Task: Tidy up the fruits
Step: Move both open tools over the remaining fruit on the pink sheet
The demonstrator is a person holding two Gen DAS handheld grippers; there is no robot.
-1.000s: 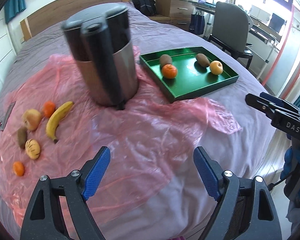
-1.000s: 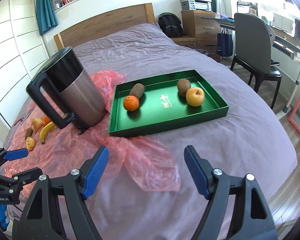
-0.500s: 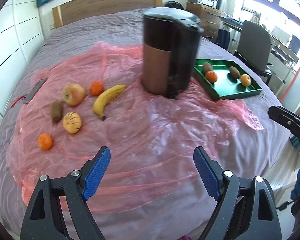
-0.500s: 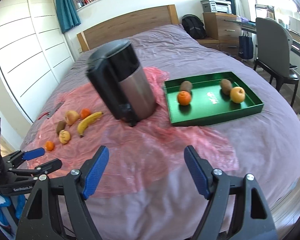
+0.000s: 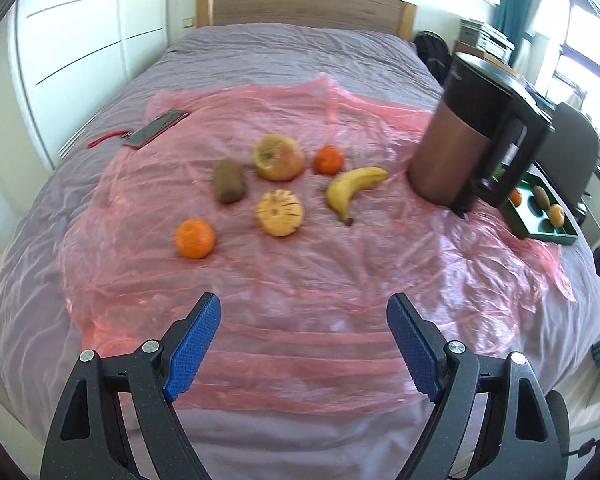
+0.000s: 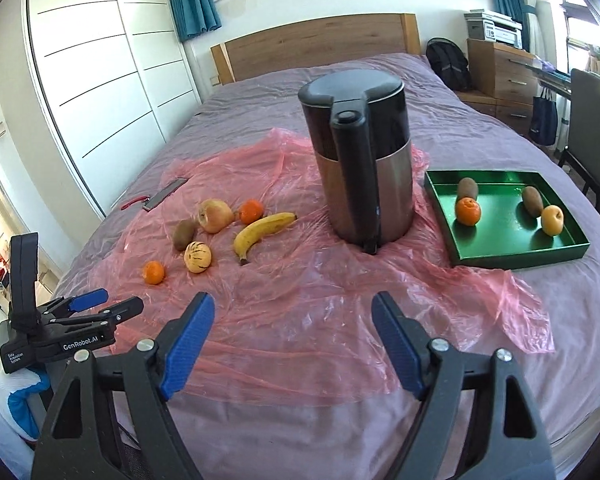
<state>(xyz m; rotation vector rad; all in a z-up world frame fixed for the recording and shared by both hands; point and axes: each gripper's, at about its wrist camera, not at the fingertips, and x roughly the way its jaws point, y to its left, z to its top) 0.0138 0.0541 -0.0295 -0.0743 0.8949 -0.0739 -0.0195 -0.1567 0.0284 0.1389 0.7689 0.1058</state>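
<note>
Loose fruit lies on a pink plastic sheet (image 5: 300,280): a banana (image 5: 354,190), a mandarin (image 5: 195,238), a second mandarin (image 5: 329,159), a kiwi (image 5: 228,181), an apple (image 5: 278,157) and a striped yellow fruit (image 5: 280,213). A green tray (image 6: 512,254) at the right holds two kiwis, a mandarin (image 6: 468,211) and a yellow apple (image 6: 552,220). My left gripper (image 5: 303,344) is open and empty, short of the fruit. My right gripper (image 6: 292,336) is open and empty, facing the kettle. The left gripper also shows in the right wrist view (image 6: 100,302).
A tall steel and black kettle (image 6: 360,164) stands on the sheet between the loose fruit and the tray. A phone (image 5: 154,134) with a red strap lies at the sheet's far left. The bed has a wooden headboard (image 6: 316,46); a chair (image 6: 592,120) stands at the right.
Both grippers have swung left: the loose fruit has come to the middle of the left view, and the tray has slid to the right in both views. Both stay open.
</note>
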